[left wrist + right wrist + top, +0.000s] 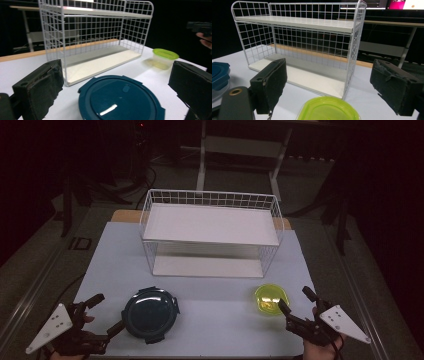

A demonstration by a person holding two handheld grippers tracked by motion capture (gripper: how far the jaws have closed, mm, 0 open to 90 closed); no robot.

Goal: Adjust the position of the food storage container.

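A round container with a dark blue lid [150, 313] [120, 100] sits on the white table near its front left. A small container with a yellow-green lid [271, 299] [165, 53] [328, 108] sits at the front right. My left gripper [106, 312] [117, 85] is open just left of the blue lid, jaws wide with nothing between the pads. My right gripper [296, 302] [332, 82] is open too, right beside the green-lidded container, and the lid lies low between its jaws without touching them.
A white wire rack [211, 235] [95, 37] [299, 45] with two white shelves stands behind both containers at the table's middle back. The table's wooden far edge [125, 215] shows behind it. Dark floor and a desk frame [240, 150] lie beyond.
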